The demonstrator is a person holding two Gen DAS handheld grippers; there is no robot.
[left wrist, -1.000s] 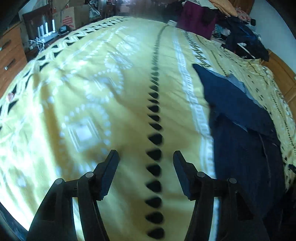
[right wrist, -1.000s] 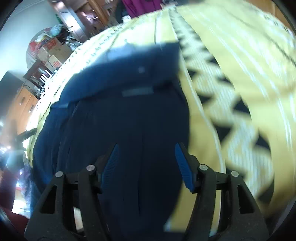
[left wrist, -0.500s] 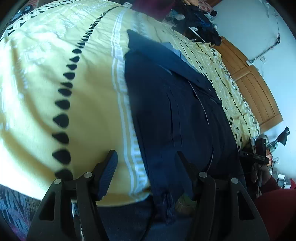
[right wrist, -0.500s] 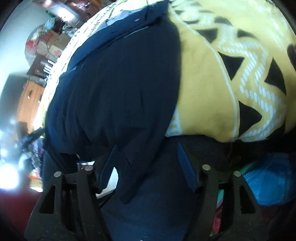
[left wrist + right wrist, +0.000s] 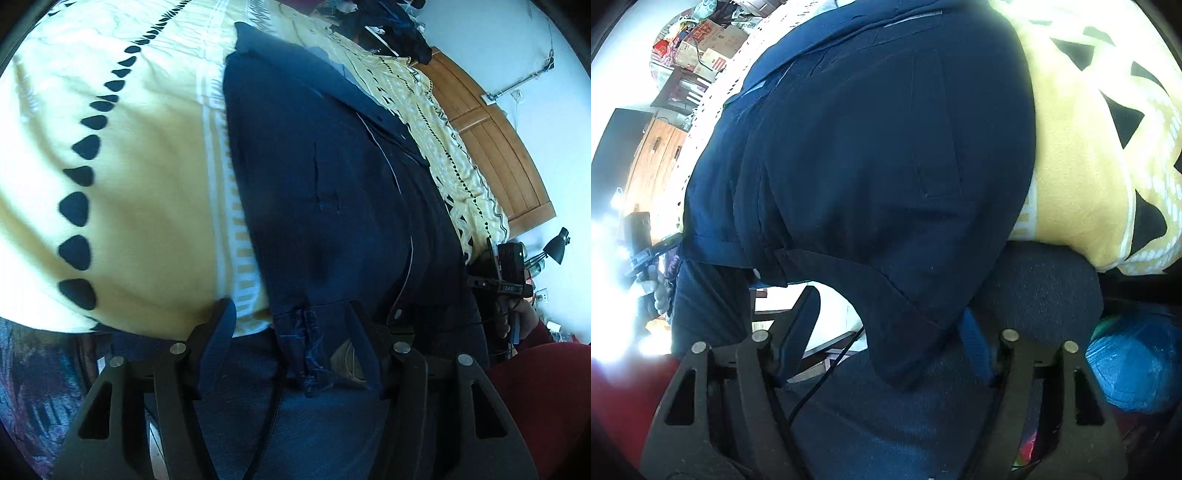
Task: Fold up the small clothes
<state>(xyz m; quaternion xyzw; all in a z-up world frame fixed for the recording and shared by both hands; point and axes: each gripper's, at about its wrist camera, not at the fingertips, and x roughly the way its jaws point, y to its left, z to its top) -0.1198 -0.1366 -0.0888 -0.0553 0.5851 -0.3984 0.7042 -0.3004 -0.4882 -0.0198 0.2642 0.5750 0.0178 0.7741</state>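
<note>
Navy garment [image 5: 332, 192]: I see it flat on the yellow bedspread [image 5: 147, 184], its hem hanging over the bed's near edge.
Left gripper [image 5: 291, 332]: mine, spread wide astride the frayed hem corner.
Right gripper [image 5: 890, 325]: wide, astride the other hem corner.
Room: bare bedspread left of garment.

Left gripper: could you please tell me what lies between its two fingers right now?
In the left wrist view, the frayed lower corner of the navy garment hangs between the open left gripper's fingers.

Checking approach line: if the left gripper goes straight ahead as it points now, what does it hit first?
Most likely the frayed near hem of the navy garment, hanging over the bed edge between the open left gripper fingers. Depth is unclear in fisheye.
</note>
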